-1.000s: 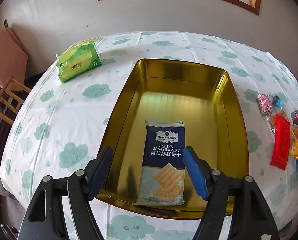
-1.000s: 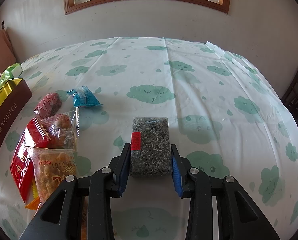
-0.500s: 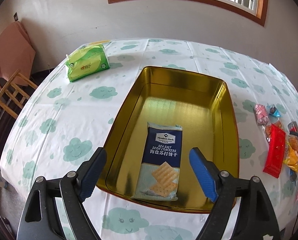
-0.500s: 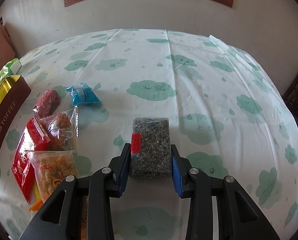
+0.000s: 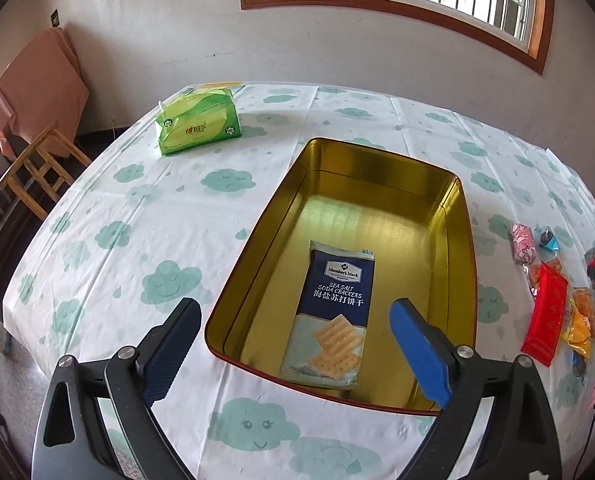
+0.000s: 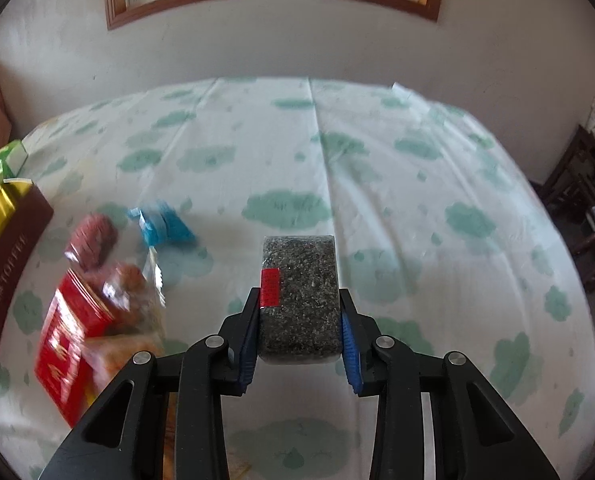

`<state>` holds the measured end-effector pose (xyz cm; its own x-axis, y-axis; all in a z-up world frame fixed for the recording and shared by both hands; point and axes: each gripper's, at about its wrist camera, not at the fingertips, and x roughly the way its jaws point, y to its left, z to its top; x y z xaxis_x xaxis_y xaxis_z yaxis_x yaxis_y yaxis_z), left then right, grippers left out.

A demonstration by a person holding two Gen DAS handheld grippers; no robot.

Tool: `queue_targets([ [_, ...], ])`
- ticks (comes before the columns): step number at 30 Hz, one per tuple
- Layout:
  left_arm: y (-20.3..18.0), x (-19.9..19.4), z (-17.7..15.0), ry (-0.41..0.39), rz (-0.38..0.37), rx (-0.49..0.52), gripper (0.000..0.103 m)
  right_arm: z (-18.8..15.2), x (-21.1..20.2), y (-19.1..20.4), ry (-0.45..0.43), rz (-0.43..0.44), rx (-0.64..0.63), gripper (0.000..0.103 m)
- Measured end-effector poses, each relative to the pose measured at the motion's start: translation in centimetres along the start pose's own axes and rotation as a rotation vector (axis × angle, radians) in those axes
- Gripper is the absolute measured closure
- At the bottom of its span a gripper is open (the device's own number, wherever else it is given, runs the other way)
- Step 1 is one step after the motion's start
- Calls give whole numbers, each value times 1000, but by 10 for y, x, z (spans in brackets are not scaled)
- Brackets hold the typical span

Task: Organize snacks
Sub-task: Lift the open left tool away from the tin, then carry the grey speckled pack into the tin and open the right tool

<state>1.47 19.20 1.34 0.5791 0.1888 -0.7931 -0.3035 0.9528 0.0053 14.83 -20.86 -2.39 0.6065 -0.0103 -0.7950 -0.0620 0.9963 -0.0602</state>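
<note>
**Left gripper opening over the tin while a dark block is being held on the right**

Left gripper [image 5: 295,344] is being held above the near end of the gold tin [image 5: 257,224], and its jaws are opening, already spread wide, with nothing pressed between the pads. Below and between them, the sea salt soda cracker packet [image 5: 335,314] is lying flat on the tin's floor, toward the near wall. Further left on the cloud-print tablecloth [image 5: 169,216], a green tissue pack [image 5: 197,122] is sitting well apart from the tin. To the right of the tin, the loose snacks are waiting: a red packet [image 5: 545,318] is lying among orange ones, with a pink sweet [image 5: 522,243] near them.

In the right wrist view, the tin's brown outer wall [image 6: 9,276] is seen at the far left edge, and the blurred snack pile [image 6: 97,300] is lying just beside it. The right gripper [image 6: 300,320] is being kept closed narrowly on a dark speckled block with a red label [image 6: 299,292], which is being pinched on both sides by the pads.

The placing of the crackers is judged to be finishing, and the block is judged to be next. For that, the block is to be carried leftward over the tin's rim and set down beside the crackers, not on top.
</note>
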Motion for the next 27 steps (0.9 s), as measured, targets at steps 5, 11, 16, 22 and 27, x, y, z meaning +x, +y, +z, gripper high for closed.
queue_targets([
  [5, 6, -6, 2, -11, -6, -32, 4, 20, -32, 24, -69, 53, -6, 67],
  [11, 21, -16, 5, -31, -9, -79, 2, 31, -59, 86, -83, 236, -51, 67],
  [16, 37, -24, 3, -46, 10, -115, 1, 29, -74, 159, -73, 394, -132, 67],
  [22, 54, -26, -3, -36, 34, -156, 1, 19, -81, 232, -59, 502, -223, 67],
  [27, 65, -27, -9, -27, 72, -182, 1, 9, -82, 271, -36, 552, -283, 67],
])
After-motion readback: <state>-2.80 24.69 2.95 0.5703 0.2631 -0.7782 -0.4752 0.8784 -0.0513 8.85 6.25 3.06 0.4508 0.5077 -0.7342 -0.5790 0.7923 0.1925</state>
